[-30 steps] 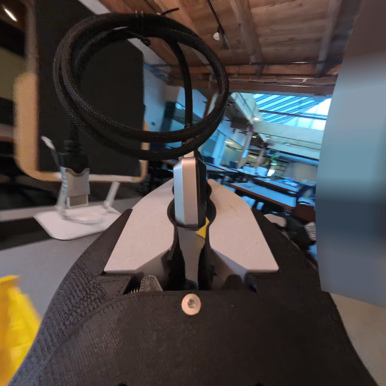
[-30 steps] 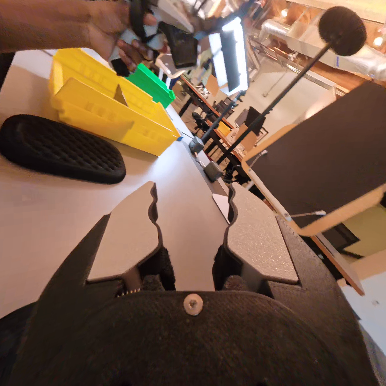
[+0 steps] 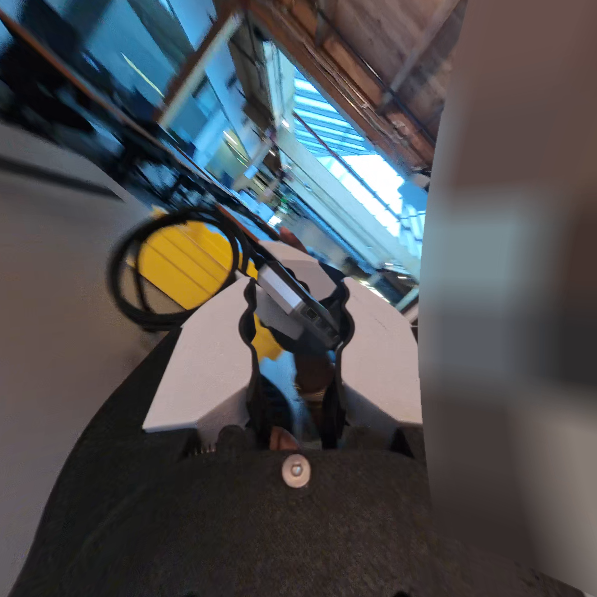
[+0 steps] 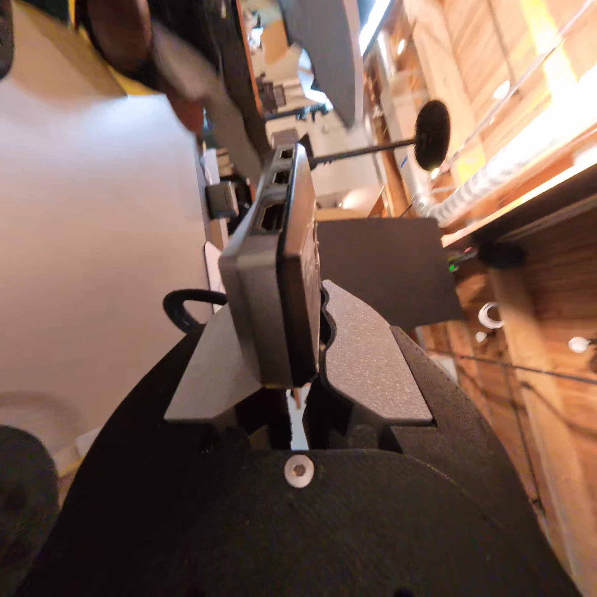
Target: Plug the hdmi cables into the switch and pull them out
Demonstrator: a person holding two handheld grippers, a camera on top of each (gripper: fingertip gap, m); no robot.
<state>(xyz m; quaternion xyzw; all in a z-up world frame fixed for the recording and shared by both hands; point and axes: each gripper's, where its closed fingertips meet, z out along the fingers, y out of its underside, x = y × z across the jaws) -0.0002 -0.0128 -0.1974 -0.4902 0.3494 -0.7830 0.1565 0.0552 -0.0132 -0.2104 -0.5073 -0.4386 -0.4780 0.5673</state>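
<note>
The switch [image 4: 255, 290], a grey box with a black face and a row of ports along one side, stands on edge between my right gripper's fingers [image 4: 365, 355]; the right gripper [image 4: 277, 300] is shut on it. A loop of black braided HDMI cable [image 4: 176, 310] shows just left of it. In the left wrist view my left gripper [image 3: 297, 287] is open and empty. Just beyond its tips the switch [image 3: 284, 290] is tilted, held by the other gripper's grey fingers [image 3: 300, 265]. The coiled cable [image 3: 151, 315] hangs from its far end at left.
A yellow bin [image 3: 181, 268] lies behind the coil on the pale table [image 4: 97, 226]. A microphone on a thin stand [image 4: 431, 134] and a black panel [image 4: 387, 274] are beyond the switch. A person's arm [image 4: 122, 38] is at top left. A black pad [image 4: 22, 484] is at lower left.
The switch with its coiled cable has passed from my left gripper to my right one. The left gripper has opened and pulled back; the right gripper has shut. Both views have rotated.
</note>
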